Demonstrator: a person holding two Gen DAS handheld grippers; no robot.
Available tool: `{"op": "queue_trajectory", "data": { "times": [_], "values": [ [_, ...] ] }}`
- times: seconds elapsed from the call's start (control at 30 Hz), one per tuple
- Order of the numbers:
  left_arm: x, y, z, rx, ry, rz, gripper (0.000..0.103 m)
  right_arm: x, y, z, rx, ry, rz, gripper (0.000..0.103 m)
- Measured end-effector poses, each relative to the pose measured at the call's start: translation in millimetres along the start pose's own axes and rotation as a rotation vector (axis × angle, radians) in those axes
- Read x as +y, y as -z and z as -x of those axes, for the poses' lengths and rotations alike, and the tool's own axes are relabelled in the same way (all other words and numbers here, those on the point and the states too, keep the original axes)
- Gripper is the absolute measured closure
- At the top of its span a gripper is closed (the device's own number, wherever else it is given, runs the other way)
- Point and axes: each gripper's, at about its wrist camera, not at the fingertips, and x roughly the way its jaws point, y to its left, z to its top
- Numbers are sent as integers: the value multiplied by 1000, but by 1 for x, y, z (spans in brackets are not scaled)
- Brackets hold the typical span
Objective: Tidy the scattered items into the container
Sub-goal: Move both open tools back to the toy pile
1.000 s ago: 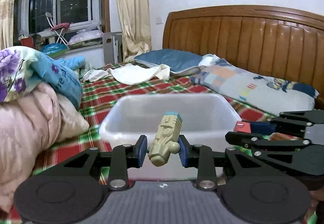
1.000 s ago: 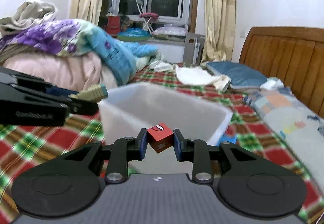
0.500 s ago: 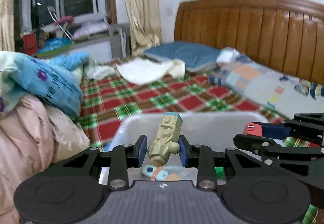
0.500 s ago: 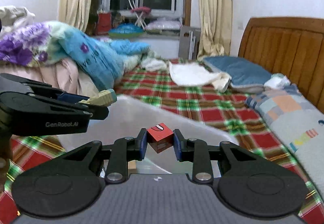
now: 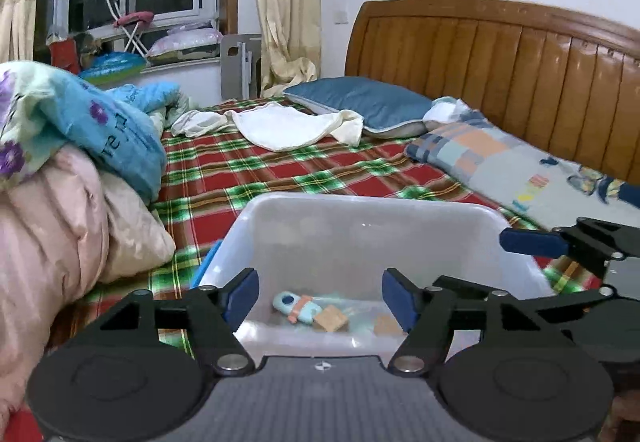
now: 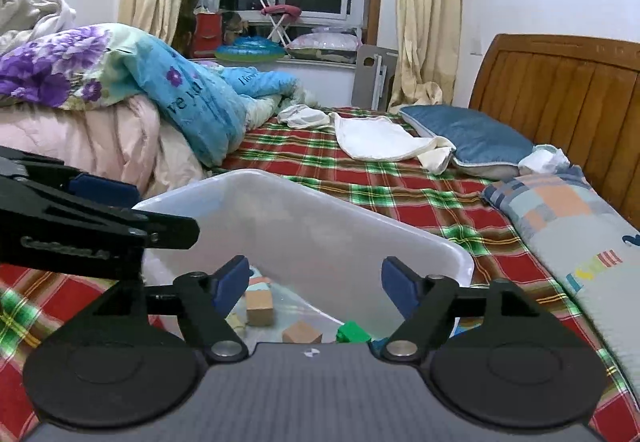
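The translucent white tub [image 5: 372, 202] stands on the plaid bed just ahead of both grippers. My left gripper [image 5: 320, 298] hangs over its near wall, jaws opening, nothing between them. Below it lie a light-blue toy [image 5: 296, 308] and a wooden block [image 5: 331, 318]. My right gripper [image 6: 316, 284] is over the tub [image 6: 360, 210] too, jaws opening and empty. Under it are wooden blocks [image 6: 260, 306] and a green piece [image 6: 352, 332]. The beige figure and the red cube are not clearly in either view. Each gripper shows at the edge of the other's view.
Pink and blue quilts [image 5: 60, 202] are piled left of the tub. A patchwork pillow [image 5: 500, 162], a blue pillow [image 5: 360, 102] and a white cloth [image 5: 288, 126] lie further up the bed. A wooden headboard [image 5: 520, 54] runs along the right.
Both grippers moved forward over the tub and opened. The beige figure has left the left fingers and the red cube has left the right fingers.
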Motion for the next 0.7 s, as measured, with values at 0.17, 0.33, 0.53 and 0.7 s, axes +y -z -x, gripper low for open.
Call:
{"op": "queue_trajectory", "data": {
  "times": [0.17,0.33,0.53,0.7],
  "values": [
    [9,20,34,-11,-13,-5,28,19,11,30,-18,-14,42,22],
    [19,42,62,-3,-33,0,27,36,31,61,-27,-48,58,20],
    [36,94,79,48,-48,65,27,54,77,78,-15,-108,78,15],
    [43,142,78,119,-65,105,27,66,122,68,58,-157,105,16]
  ]
}}
